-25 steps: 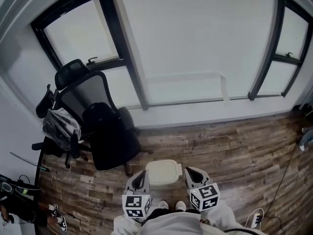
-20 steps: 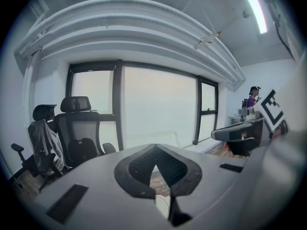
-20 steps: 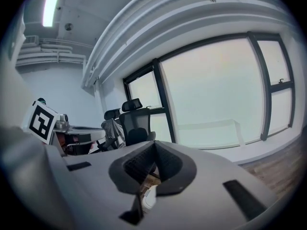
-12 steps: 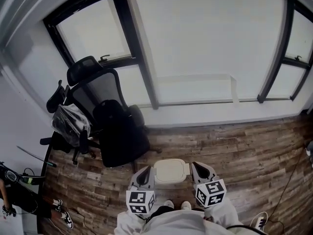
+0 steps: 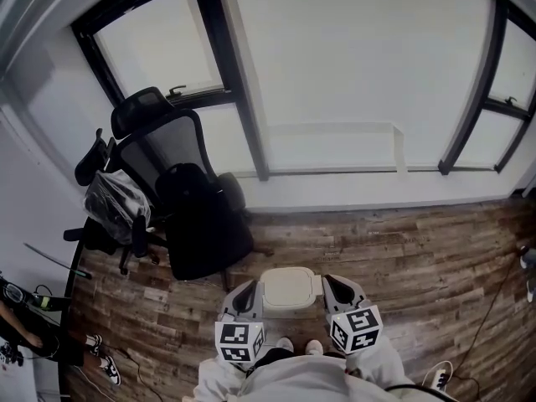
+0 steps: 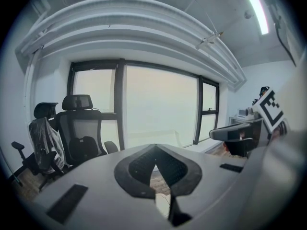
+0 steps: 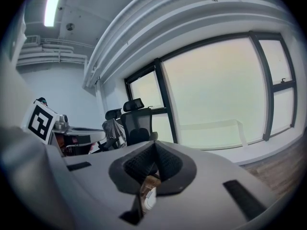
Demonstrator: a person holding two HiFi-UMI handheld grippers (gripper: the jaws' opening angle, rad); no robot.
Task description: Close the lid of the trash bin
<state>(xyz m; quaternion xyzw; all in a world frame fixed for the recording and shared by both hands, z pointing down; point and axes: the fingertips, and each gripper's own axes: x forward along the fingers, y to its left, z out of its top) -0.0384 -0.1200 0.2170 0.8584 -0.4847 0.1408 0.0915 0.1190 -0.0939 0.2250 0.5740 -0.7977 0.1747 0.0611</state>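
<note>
Two grippers flank the trash bin [image 5: 289,285], left gripper [image 5: 249,290] at its left side, right gripper [image 5: 330,285] at its right side. Both sit just beside the bin's upper edge; whether they touch it can't be told. Their marker cubes face up toward the head camera.

The bin is a small cream one standing on the wood floor [image 5: 402,249], right in front of the person's shoes [image 5: 295,345]. Its lid [image 5: 289,290] lies flat on top and looks shut.

In the left gripper view the fingers [image 6: 139,169] are closed tip to tip with nothing held. Only floor and a pale sliver of the bin show through the slot below the tips. The right gripper view is the same: fingers [image 7: 136,166] are together and empty, with a bit of floor and a white edge showing in the slot. Each gripper view shows the other gripper's marker cube off to one side.

A black office chair [image 5: 197,224] stands on the floor left of the bin, near it but apart. A second chair [image 5: 109,212] with a bag draped over it is farther left. A wide window [image 5: 352,65] with dark frames fills the wall behind. Someone's legs in sneakers [image 5: 100,360] show at the bottom left edge.
</note>
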